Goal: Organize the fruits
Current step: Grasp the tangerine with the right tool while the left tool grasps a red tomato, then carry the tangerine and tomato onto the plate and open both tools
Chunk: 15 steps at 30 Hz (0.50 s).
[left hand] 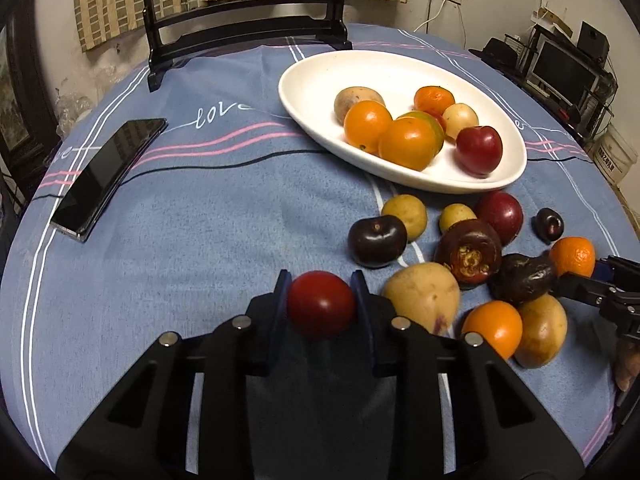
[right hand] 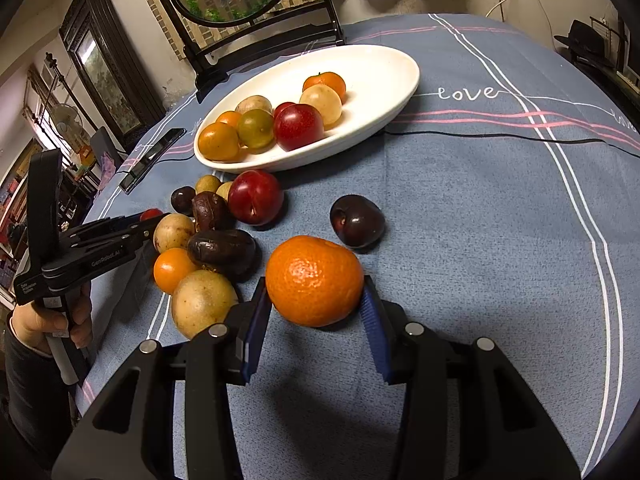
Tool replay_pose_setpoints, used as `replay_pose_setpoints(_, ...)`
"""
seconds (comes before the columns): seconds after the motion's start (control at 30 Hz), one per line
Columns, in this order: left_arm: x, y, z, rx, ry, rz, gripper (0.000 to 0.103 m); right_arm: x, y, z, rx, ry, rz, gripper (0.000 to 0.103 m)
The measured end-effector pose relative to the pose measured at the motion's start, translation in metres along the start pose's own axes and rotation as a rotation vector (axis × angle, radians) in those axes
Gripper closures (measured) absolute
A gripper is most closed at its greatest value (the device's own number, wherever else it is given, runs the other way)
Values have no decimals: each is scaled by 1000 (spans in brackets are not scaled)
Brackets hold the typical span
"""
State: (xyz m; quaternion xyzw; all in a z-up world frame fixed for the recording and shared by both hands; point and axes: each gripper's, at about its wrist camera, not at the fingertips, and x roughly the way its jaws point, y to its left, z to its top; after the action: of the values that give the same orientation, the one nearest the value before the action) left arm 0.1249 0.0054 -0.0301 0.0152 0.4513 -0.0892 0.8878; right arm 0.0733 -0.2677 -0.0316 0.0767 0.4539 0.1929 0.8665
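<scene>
My left gripper (left hand: 321,300) is shut on a small red plum (left hand: 321,305), held just above the blue tablecloth. My right gripper (right hand: 314,308) has a mandarin (right hand: 315,281) between its blue pads, both touching its sides. A white oval dish (left hand: 312,80) at the back holds several orange, yellow and red fruits; it also shows in the right wrist view (right hand: 384,76). A loose pile of fruit lies in front of it: dark plums (left hand: 377,241), a red plum (right hand: 256,197), passion fruits (right hand: 222,249), yellow fruits (left hand: 422,295).
A black phone (left hand: 108,176) lies on the table's left side. A dark wooden stand with a round screen (left hand: 244,20) is at the table's back. A black cable (right hand: 500,138) runs across the cloth. A lone dark plum (right hand: 357,221) sits right of the pile.
</scene>
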Motion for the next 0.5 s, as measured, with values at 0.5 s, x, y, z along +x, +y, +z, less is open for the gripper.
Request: replay_pose_setpoints(0.5,-54,-22,20,15,-101,-71,72,-32,13,25,-66,-117,-14,58)
